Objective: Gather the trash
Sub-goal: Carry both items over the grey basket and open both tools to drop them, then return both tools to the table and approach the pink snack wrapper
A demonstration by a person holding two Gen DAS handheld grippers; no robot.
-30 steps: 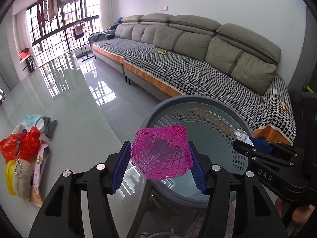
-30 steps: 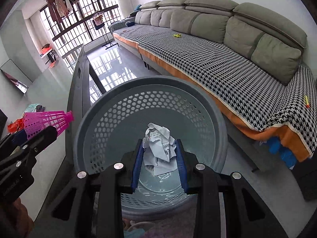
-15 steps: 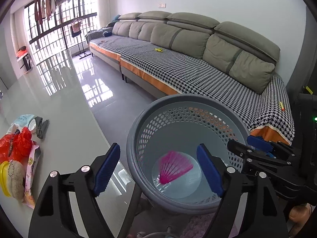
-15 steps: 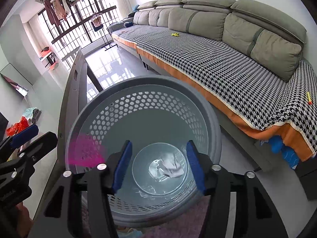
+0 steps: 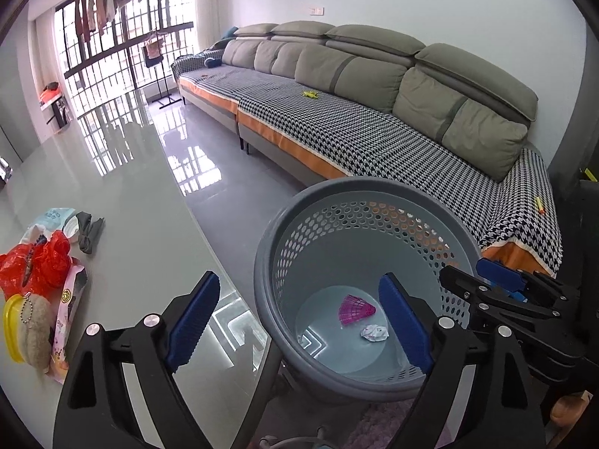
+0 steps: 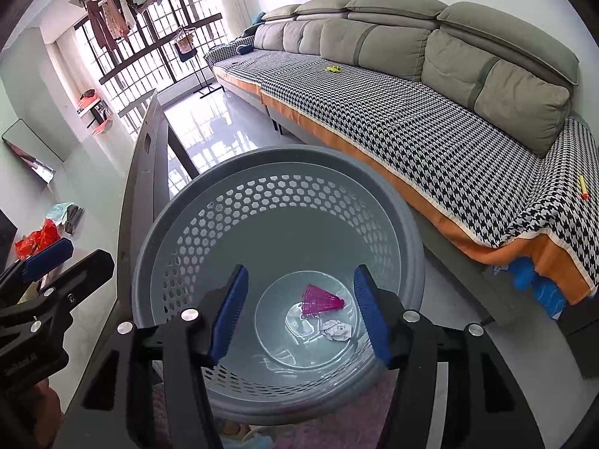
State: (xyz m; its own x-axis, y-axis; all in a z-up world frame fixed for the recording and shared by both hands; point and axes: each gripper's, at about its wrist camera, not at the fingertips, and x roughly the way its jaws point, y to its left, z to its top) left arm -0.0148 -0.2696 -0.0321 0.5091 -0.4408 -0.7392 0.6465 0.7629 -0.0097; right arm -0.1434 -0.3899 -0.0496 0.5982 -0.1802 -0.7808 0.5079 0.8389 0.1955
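Note:
A grey perforated waste basket [image 5: 370,196] [image 6: 284,157] stands on the floor beside the table. On its bottom lie a pink plastic shuttlecock [image 5: 355,305] [image 6: 321,300] and a crumpled white paper ball [image 5: 373,333] [image 6: 336,330]. My left gripper [image 5: 297,321] is open and empty above the basket's left rim. My right gripper [image 6: 299,316] is open and empty over the basket's mouth; it also shows at the right of the left wrist view [image 5: 501,288].
A glossy grey table [image 5: 123,202] holds a red plastic bag [image 5: 35,262], a pink wrapper [image 5: 69,314], a yellow lid with a beige plush [image 5: 22,329], a grey cloth [image 5: 90,226] and a pale packet [image 5: 56,217]. A long grey sofa [image 5: 374,112] stands behind.
Both grippers opened. The shuttlecock dropped from my left gripper and the paper ball from my right; both now lie on the basket's bottom.

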